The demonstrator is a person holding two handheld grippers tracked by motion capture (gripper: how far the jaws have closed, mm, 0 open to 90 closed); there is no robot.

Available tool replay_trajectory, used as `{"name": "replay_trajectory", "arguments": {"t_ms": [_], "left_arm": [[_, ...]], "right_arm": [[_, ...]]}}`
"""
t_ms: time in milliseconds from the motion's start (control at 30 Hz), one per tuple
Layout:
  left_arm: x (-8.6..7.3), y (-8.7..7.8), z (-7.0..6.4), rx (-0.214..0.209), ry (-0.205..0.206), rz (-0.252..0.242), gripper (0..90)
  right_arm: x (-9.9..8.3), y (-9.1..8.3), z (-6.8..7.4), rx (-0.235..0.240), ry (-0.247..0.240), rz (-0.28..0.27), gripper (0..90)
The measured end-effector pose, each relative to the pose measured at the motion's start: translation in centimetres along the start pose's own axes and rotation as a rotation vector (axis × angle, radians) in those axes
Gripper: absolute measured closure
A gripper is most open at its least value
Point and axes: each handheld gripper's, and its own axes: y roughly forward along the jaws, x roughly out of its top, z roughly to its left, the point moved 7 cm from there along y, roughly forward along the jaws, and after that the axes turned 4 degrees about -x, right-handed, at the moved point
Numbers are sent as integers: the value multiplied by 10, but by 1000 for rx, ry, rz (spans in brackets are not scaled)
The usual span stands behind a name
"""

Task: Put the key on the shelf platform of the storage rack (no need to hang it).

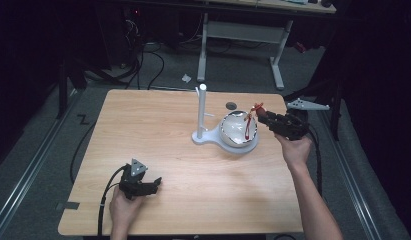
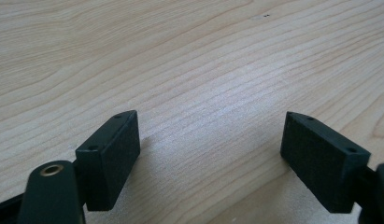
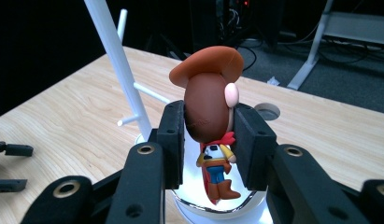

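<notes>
So the right gripper (image 3: 208,140) has its two black jaws pinching a little cowboy figure (image 3: 213,107) by the head; brown hat on top, red scarf, yellow shirt, blue trousers, brown boots, with a red strap trailing below it; the body dangles free under the pads. In the high view that gripper (image 1: 263,116) sits near the right edge of the table (image 1: 158,145), toward the far side, and the figure (image 1: 258,107) hangs right over the white bowl (image 1: 235,128); the strap (image 1: 249,126) drops down into the bowl, though I can't tell if it touches the bottom.

The bowl sits on the round end of a white stand (image 1: 213,138), and a thin white pole (image 1: 200,112) with short pegs rises from the stand's other end, just left of the bowl; in the right gripper view the pole (image 3: 119,70) leans up past the left jaw.

The left gripper (image 1: 155,184) is well apart from all that, low over the near left part of the table, close to the near edge; its jaws are spread wide with nothing between them but bare wood (image 2: 199,93); cable trails off the near edge.
</notes>
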Motion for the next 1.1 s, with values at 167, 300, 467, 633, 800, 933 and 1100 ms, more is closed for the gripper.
{"name": "replay_trajectory", "arguments": {"t_ms": [167,300,467,633,800,933,1100], "left_arm": [[0,0,0,0,0,0,201],[0,0,0,-1,0,0,201],[0,0,0,0,3,3,201],[0,0,0,-1,1,1,201],[0,0,0,-1,1,1,201],[0,0,0,-1,1,1,201],[0,0,0,-1,1,1,201]], "right_arm": [[-4,9,1,3,-2,22,668],[-8,16,4,12,-6,42,668],[-13,25,9,23,-14,66,667],[-16,33,14,35,-16,83,667],[-20,38,16,41,-11,98,667],[-23,42,18,40,-17,116,667],[-29,50,20,43,-19,136,667]]}}
